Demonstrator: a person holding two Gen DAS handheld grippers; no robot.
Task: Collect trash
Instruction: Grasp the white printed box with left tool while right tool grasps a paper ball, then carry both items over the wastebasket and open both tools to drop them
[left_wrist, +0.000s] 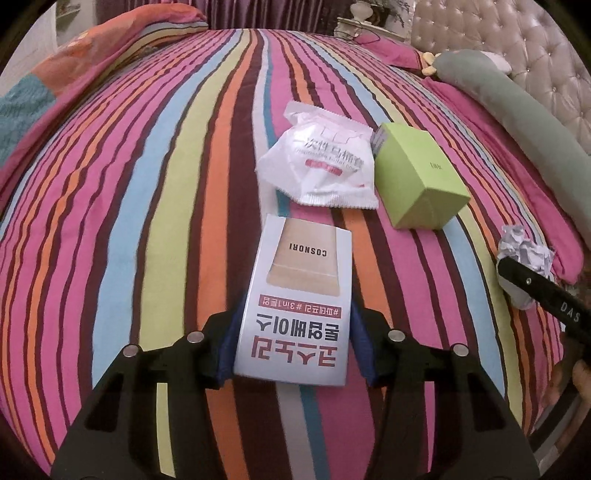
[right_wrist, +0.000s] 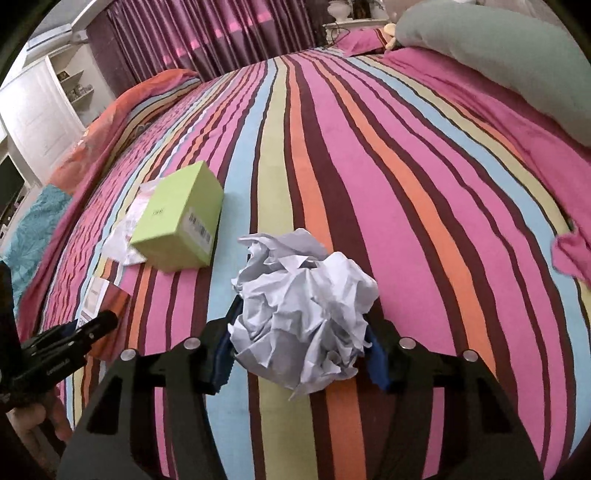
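Striped bedding (left_wrist: 147, 221) in pink, orange, blue, lime and dark brown covers the bed under both tongs. Left tongs (left_wrist: 291, 343) are closed down on a flat white carton (left_wrist: 295, 306) with red Korean lettering and the word COSNORI; the blue pads (left_wrist: 227, 354) press on its two long edges, and the carton's far end points away from the tongs over the bed. Just beyond the carton's far end lies a crumpled white plastic wrapper (left_wrist: 319, 162), and touching that wrapper's right side sits a lime green box (left_wrist: 417, 181). Farther right, well apart from the left tongs, the right tongs (right_wrist: 299, 350) have a grip on a ball of crumpled white paper (right_wrist: 303, 306), blue pads (right_wrist: 221, 358) squeezing it from both sides; the ball bulges ahead of the fingertips. From the right tongs' view, the green box lies ahead and to the left, with the wrapper tucked behind it. A grey-green bolster (right_wrist: 498, 55) lies far ahead on the right.
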